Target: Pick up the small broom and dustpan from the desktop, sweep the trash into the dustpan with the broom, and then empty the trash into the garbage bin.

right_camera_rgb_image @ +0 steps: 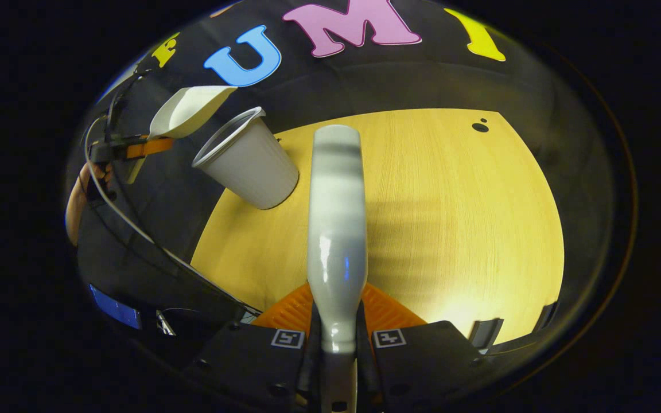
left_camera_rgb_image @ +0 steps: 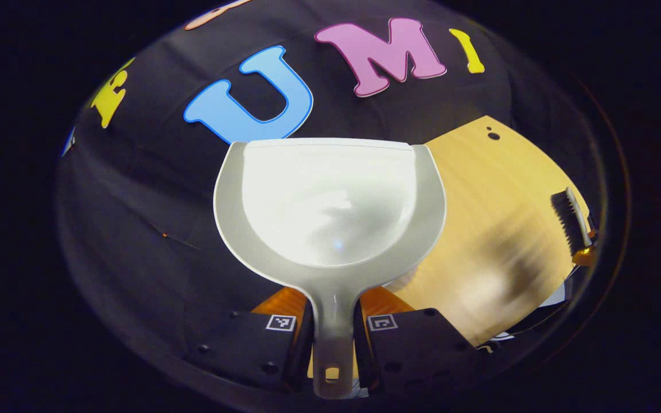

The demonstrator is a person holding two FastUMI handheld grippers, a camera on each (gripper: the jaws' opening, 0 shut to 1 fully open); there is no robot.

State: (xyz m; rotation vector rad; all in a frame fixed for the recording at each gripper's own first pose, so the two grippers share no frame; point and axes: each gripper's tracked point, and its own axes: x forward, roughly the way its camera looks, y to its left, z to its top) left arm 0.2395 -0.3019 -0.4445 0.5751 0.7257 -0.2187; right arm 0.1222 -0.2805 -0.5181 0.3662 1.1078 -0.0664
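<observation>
Left gripper (left_camera_rgb_image: 333,332) clamps the dustpan (left_camera_rgb_image: 330,201) handle, holding it beyond the desktop (right_camera_rgb_image: 451,201) edge, above the garbage bin (right_camera_rgb_image: 247,158). Right gripper (right_camera_rgb_image: 336,344) clamps the broom (right_camera_rgb_image: 336,229) over bare wood.

We find no readable text, brand or number. Small black-and-white square markers sit on the fingers of the left gripper (left_camera_rgb_image: 333,330) and the right gripper (right_camera_rgb_image: 339,338), but they carry patterns, not words.
</observation>
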